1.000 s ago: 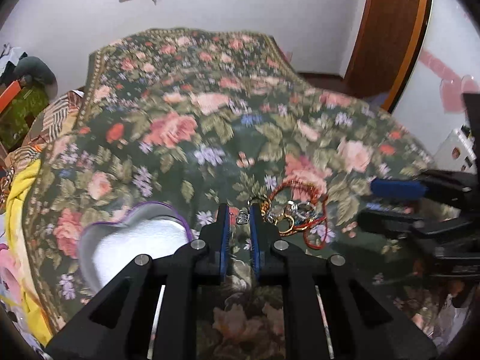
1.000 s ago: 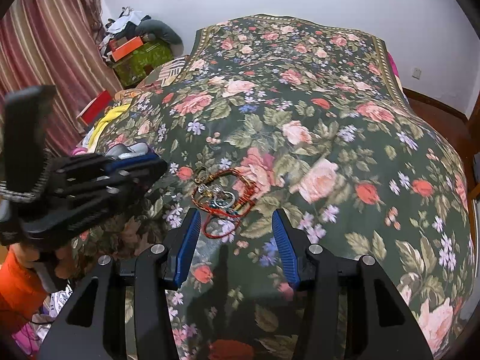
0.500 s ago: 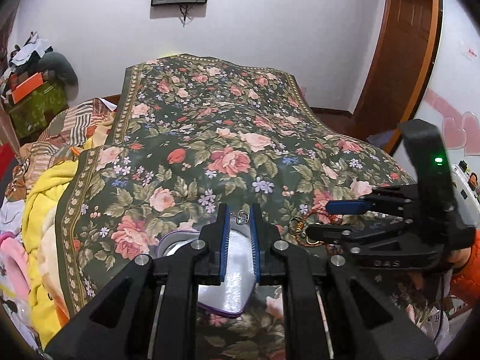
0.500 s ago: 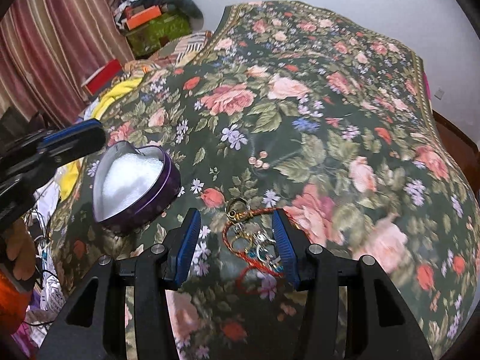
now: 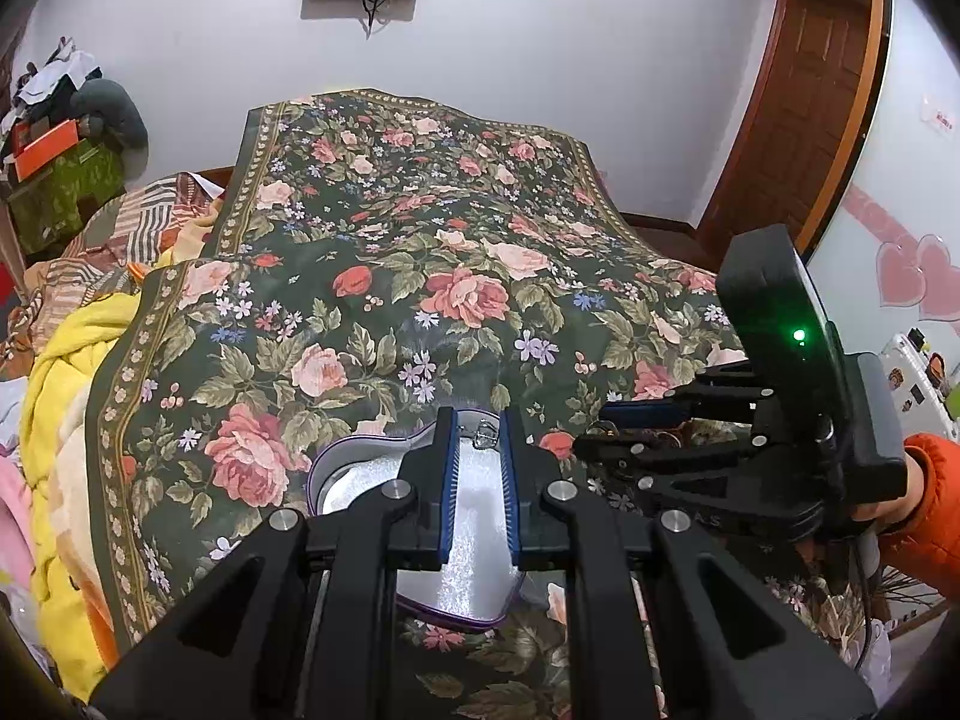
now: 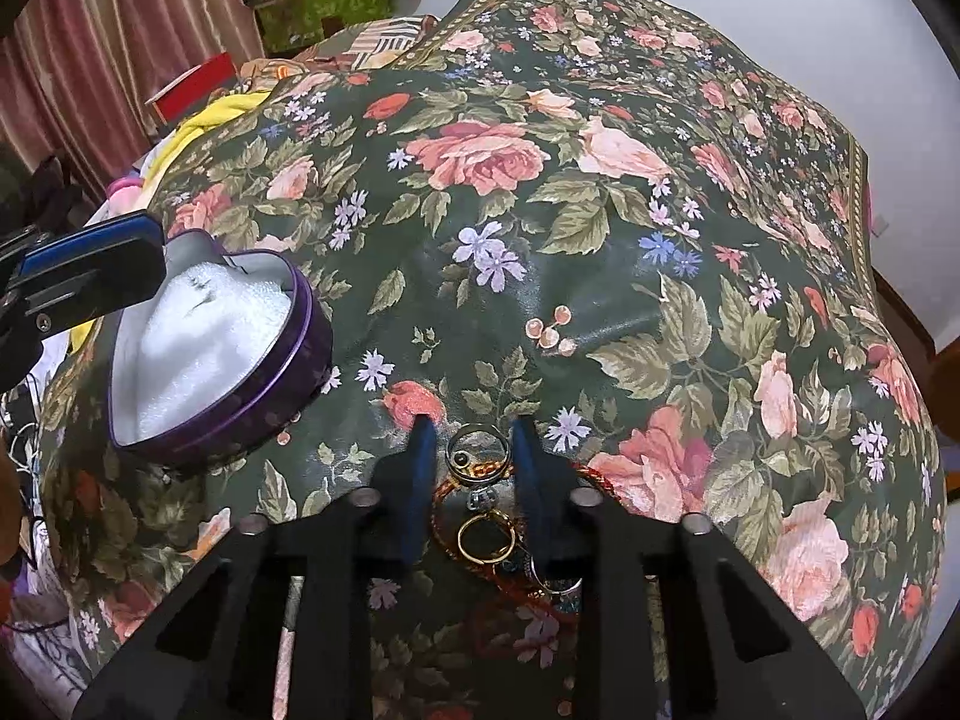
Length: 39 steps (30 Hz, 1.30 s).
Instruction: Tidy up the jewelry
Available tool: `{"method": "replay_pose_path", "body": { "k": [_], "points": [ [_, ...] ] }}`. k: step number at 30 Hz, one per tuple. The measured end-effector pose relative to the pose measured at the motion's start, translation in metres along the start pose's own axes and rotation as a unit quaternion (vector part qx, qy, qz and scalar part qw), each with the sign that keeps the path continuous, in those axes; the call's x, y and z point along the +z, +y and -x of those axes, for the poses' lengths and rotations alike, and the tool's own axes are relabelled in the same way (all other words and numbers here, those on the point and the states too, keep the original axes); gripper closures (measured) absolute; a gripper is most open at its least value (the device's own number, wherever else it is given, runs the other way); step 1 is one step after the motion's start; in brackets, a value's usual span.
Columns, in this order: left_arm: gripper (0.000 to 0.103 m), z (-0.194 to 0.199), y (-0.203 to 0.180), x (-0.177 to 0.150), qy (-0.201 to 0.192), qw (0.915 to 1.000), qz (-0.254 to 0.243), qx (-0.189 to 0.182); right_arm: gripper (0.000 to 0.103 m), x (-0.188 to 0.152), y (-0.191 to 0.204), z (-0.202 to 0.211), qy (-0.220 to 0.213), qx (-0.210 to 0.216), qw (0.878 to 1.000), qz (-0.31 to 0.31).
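A purple heart-shaped tin (image 6: 228,360) with white foam inside sits on the floral bedspread; it also shows in the left wrist view (image 5: 336,468). My left gripper (image 5: 478,438) hovers over the tin with its jaws a small way apart, and a small silver ring (image 5: 485,437) shows between the tips; whether it is gripped I cannot tell. My right gripper (image 6: 471,444) is open, its jaws on either side of a silver ring (image 6: 477,450) in the jewelry pile. A gold ring (image 6: 485,535) and a red cord bracelet (image 6: 474,471) lie between the fingers.
The floral bedspread (image 6: 600,210) covers the bed. Yellow and striped blankets (image 5: 66,360) lie at the left edge. A wooden door (image 5: 804,90) stands at the right, boxes and clutter (image 5: 48,144) at the far left.
My left gripper carried the small ring from the jewelry pile to above the heart tin. My right gripper moved down and forward onto the pile and narrowed around the silver ring.
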State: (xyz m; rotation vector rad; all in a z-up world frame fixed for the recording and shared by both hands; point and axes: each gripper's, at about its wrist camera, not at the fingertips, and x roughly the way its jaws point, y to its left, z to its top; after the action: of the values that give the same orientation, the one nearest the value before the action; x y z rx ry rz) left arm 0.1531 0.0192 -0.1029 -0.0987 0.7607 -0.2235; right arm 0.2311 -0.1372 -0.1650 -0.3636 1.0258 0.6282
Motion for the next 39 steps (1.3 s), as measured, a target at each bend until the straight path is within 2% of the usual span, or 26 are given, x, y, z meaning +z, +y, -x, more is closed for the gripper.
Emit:
{"method": "replay_pose_path", "body": {
  "k": [8, 19, 25, 31, 39],
  "points": [
    [0.091, 0.004, -0.004, 0.000, -0.004, 1.0000, -0.006, 0.003, 0.083, -0.002, 0.002, 0.012, -0.019, 0.006, 1.000, -0.004],
    [0.091, 0.033, 0.002, 0.006, -0.027, 0.9995, 0.000, 0.018, 0.083, 0.013, 0.016, 0.070, -0.103, 0.023, 0.994, -0.006],
    [0.091, 0.047, 0.008, 0.008, -0.032, 0.9989, -0.003, 0.034, 0.083, 0.025, 0.031, 0.079, -0.130, 0.046, 0.990, -0.002],
    [0.091, 0.056, 0.018, 0.006, -0.032, 0.9985, -0.002, 0.045, 0.083, 0.030, 0.047, 0.071, -0.133, 0.073, 0.988, 0.000],
    [0.091, 0.042, 0.032, 0.002, -0.011, 0.9995, 0.020, 0.023, 0.083, 0.033, 0.063, 0.046, -0.107, 0.087, 0.990, 0.014]
  ]
}}
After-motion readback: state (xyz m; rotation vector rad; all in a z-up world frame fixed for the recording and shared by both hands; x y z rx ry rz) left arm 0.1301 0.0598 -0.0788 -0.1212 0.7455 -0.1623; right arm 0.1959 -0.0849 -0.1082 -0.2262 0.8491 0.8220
